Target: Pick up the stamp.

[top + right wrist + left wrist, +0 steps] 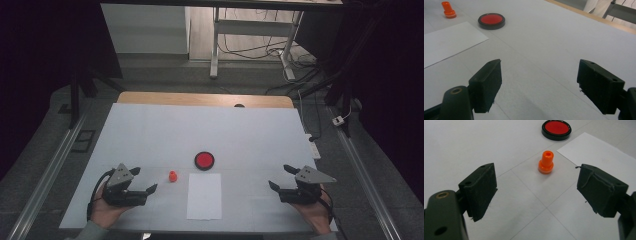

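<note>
High view: my left gripper (145, 181) rests low on the white surface (150, 130) at the near left, jaws spread wide with nothing between them. My right gripper (281, 177) sits at the near right, well apart from the left, its jaws just as wide and bare.

Between the two lies a white sheet (204, 196), flat and square to the near edge. An orange stamp (172, 176) stands upright just off the sheet's far left corner, nearer my left gripper than my right. A round red pad (204, 160) in a black rim sits just beyond the sheet's far edge.

Left gripper view puts the stamp (546, 162) ahead of my open jaws, apart from them, with the pad (556, 129) farther on and the sheet (599, 152) to its right.
</note>
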Demonstrator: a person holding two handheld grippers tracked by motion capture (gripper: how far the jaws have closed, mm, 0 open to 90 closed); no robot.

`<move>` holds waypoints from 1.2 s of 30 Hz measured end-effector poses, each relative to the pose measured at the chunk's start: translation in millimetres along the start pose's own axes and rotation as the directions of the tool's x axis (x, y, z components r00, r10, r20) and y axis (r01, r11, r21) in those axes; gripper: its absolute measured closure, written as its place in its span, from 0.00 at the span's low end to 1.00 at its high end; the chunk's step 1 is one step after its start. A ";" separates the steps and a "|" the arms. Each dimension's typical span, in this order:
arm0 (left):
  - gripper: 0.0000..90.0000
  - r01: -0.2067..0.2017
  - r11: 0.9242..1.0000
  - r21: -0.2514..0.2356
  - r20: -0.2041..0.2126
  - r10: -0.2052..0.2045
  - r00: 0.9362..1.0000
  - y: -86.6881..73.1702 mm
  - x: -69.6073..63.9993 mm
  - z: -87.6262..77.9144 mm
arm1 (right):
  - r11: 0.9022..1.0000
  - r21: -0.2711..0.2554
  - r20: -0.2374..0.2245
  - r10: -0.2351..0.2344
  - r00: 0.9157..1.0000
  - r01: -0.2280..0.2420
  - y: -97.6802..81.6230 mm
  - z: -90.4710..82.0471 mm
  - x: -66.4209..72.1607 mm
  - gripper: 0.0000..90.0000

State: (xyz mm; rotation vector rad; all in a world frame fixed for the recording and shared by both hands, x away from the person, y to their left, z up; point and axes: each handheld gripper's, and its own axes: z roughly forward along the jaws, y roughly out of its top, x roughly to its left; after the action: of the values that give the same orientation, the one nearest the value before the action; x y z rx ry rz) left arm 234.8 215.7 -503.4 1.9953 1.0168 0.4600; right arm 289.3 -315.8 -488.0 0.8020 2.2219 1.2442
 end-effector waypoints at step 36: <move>0.20 -0.017 1.000 0.002 0.009 0.017 1.000 9.9 2.3 1.7 | 1.000 0.013 -0.007 0.000 1.000 0.000 -3.8 4.5 4.8 0.31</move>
State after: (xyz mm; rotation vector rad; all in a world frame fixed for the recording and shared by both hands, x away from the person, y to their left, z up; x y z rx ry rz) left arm 242.2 213.4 -496.5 2.0075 0.9959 0.4594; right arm 287.8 -311.4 -494.0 0.8043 2.2378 1.2358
